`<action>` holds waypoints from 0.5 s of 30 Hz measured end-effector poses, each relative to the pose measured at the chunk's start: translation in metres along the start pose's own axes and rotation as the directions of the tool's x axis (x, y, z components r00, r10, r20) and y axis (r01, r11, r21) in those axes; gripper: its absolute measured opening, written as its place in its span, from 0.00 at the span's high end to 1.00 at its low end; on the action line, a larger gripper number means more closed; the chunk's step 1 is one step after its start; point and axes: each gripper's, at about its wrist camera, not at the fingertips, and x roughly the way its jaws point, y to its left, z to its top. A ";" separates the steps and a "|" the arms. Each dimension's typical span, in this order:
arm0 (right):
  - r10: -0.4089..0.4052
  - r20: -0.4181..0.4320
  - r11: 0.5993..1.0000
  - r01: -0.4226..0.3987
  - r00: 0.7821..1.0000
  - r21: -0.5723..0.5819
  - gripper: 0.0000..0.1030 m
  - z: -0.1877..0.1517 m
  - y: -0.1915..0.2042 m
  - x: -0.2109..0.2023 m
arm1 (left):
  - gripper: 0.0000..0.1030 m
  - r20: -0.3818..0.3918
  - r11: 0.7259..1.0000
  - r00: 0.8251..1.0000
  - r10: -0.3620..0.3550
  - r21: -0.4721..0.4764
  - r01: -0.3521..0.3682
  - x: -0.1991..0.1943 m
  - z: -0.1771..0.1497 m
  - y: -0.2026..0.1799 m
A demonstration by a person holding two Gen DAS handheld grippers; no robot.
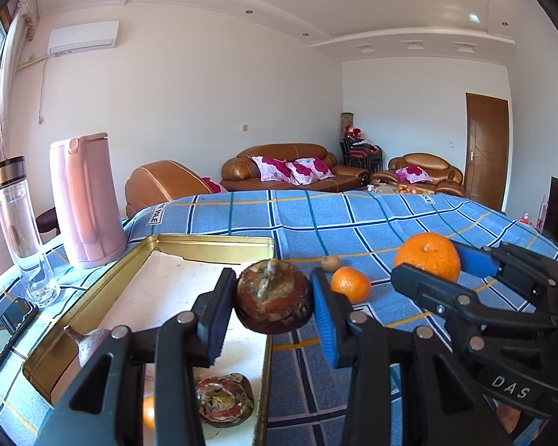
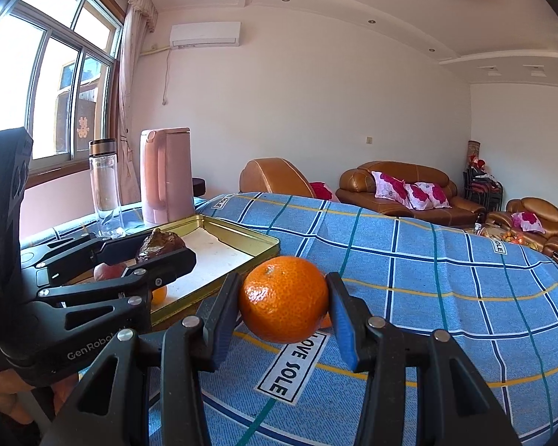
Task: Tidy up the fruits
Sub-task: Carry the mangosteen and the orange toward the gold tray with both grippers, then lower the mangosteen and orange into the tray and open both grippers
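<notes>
**Both tongs loaded**

Left tongs (image 1: 273, 299) grip a brown mottled fruit (image 1: 273, 299) above the tin (image 1: 219, 247) rim. Right tongs (image 2: 284, 299) clamp an orange (image 2: 284, 299) over the bench (image 2: 427, 260) — a second orange (image 1: 350, 284) lies beside.

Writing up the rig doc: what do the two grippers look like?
Both match. The left gripper and right gripper are black plastic linkages with silver rivets and blue ribbed pads on black fingers. White lettering: "GenRobot" on the left, "DAS" on the right. No cables or sleeves visible.
</notes>
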 end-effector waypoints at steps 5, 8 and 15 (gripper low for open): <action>0.015 -0.002 1.000 -0.015 1.000 -0.012 0.53 0.001 0.010 0.003 | 0.59 0.003 1.000 1.000 0.009 -0.011 -0.009 -0.002 -0.001 0.011; 0.023 -0.004 1.000 -0.023 1.000 -0.019 0.53 0.001 0.014 0.005 | 0.59 0.006 1.000 1.000 0.011 -0.018 -0.011 -0.004 -0.002 0.016; 0.037 -0.007 0.999 -0.038 0.999 -0.031 0.53 0.002 0.025 0.008 | 0.59 0.013 0.999 1.000 0.023 -0.028 -0.023 -0.009 -0.004 0.025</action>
